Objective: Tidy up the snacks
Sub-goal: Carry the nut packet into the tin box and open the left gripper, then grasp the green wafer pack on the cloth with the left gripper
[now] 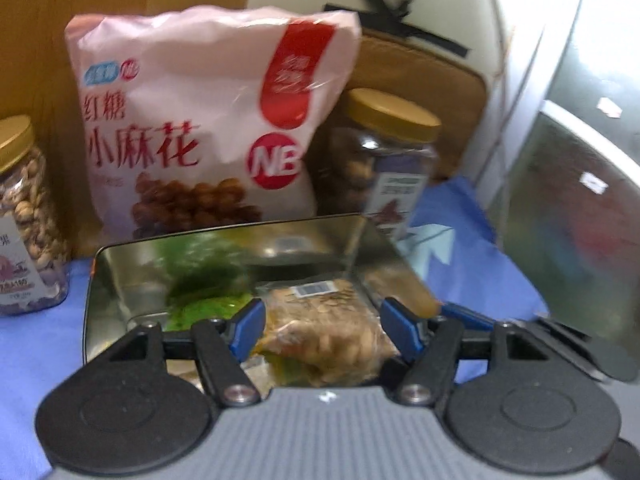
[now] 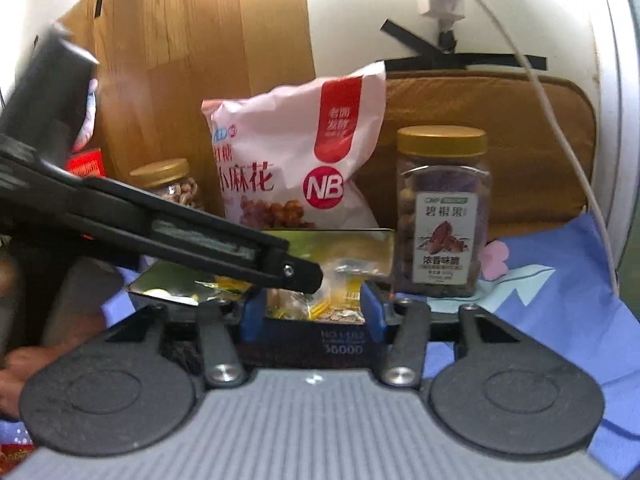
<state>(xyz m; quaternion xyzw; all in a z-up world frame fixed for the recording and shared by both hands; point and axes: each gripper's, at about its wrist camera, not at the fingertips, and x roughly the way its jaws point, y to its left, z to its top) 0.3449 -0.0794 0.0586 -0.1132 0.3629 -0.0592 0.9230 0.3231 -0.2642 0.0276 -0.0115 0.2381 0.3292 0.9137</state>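
Note:
A shiny metal tin (image 1: 120, 276) lies open on the blue cloth and holds small wrapped snacks. In the left wrist view my left gripper (image 1: 322, 326) is open, its blue fingertips either side of a clear packet of nuts (image 1: 332, 332) lying in the tin. In the right wrist view my right gripper (image 2: 312, 314) has its blue pads against a dark box (image 2: 312, 344), just in front of the tin (image 2: 360, 244). The left gripper's black arm (image 2: 160, 228) crosses that view from the left, over the tin.
A pink snack bag (image 1: 200, 120) leans on the wooden board behind the tin. A gold-lidded nut jar (image 1: 384, 160) stands to its right, another jar (image 1: 24, 216) to its left. A brown cushion (image 2: 500, 140) and a white cable (image 2: 560, 140) are at the back right.

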